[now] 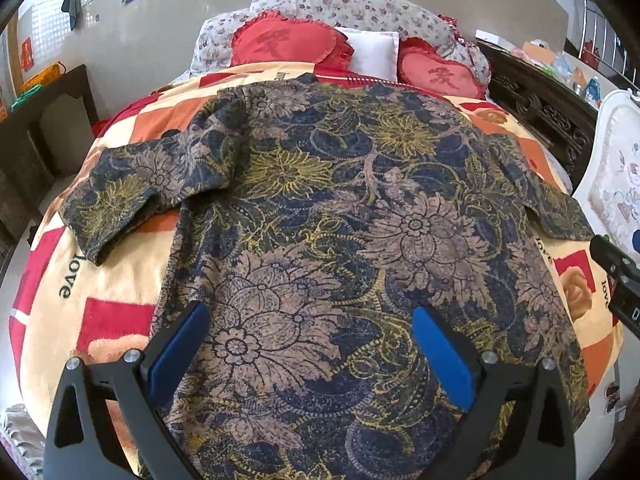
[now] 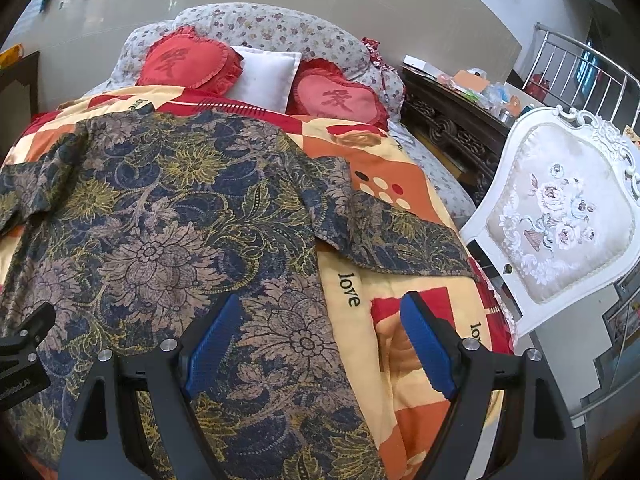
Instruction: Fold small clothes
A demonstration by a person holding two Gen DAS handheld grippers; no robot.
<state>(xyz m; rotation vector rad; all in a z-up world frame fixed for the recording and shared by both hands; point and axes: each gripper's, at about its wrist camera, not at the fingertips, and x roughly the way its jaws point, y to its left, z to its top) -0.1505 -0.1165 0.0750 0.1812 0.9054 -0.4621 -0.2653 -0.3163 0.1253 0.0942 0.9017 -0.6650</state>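
A short-sleeved shirt (image 1: pixel 320 220) with a dark blue, tan and yellow flower print lies spread flat on the bed, both sleeves out to the sides. My left gripper (image 1: pixel 310 312) hovers open over the shirt's lower middle, blue pads wide apart, nothing between them. My right gripper (image 2: pixel 322 300) is open too, above the shirt's right side edge (image 2: pixel 320 320), with the left pad over the cloth and the right pad over the bedspread. The shirt (image 2: pixel 160 220) fills the left of the right wrist view, its right sleeve (image 2: pixel 400 236) lying out on the bedspread. The right gripper's body (image 1: pixel 618 276) shows at the left wrist view's right edge.
The bedspread (image 1: pixel 100 312) is orange, red and cream with "love" printed on it. Two red heart cushions (image 1: pixel 288 44) and a white pillow (image 1: pixel 372 54) sit at the head. A white upholstered chair (image 2: pixel 560 216) stands close by the bed's right side, a dark carved cabinet (image 2: pixel 452 128) behind it.
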